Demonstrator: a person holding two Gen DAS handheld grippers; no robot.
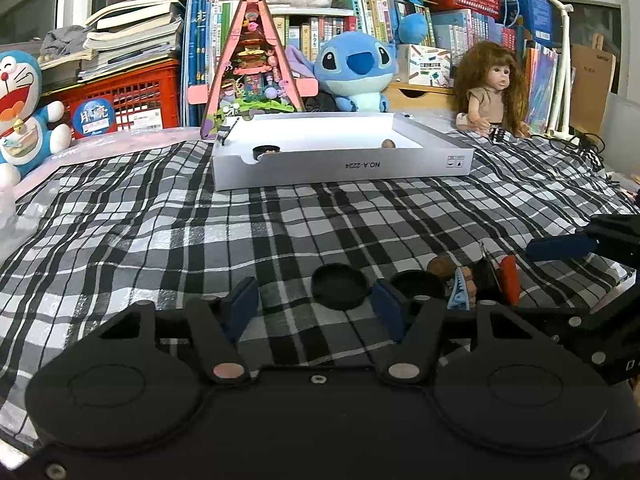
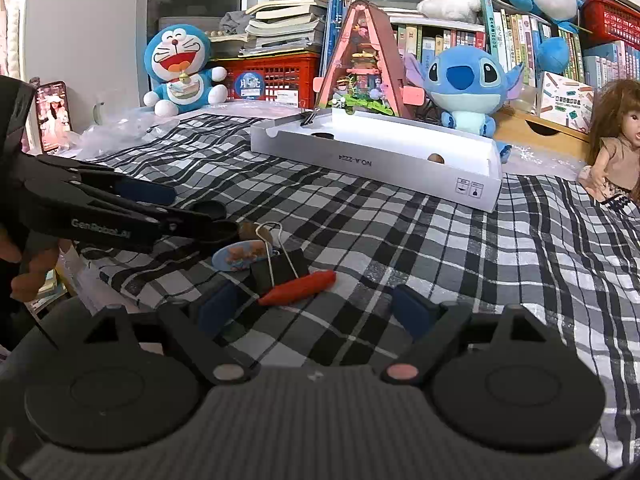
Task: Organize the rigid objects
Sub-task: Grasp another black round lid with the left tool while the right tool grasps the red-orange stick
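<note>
A white shallow box (image 1: 340,170) lies on the plaid cloth and holds a black cap (image 1: 266,151), a walnut (image 1: 388,144) and a black clip (image 1: 229,131). My left gripper (image 1: 318,306) is open and empty, its fingers either side of a black round cap (image 1: 340,286); a second black cap (image 1: 416,283) lies just right of it. Right of those lie a walnut (image 1: 440,267), a blue oval tag (image 2: 240,256), a black binder clip (image 2: 280,270) and an orange-red stick (image 2: 298,288). My right gripper (image 2: 316,308) is open and empty, just short of the stick.
Behind the box (image 2: 400,168) stand a pink triangular miniature house (image 1: 254,68), a Stitch plush (image 1: 356,72), a Doraemon plush (image 2: 180,68), a long-haired doll (image 1: 490,88), red crates and shelves of books. A phone (image 2: 52,114) leans at the far left.
</note>
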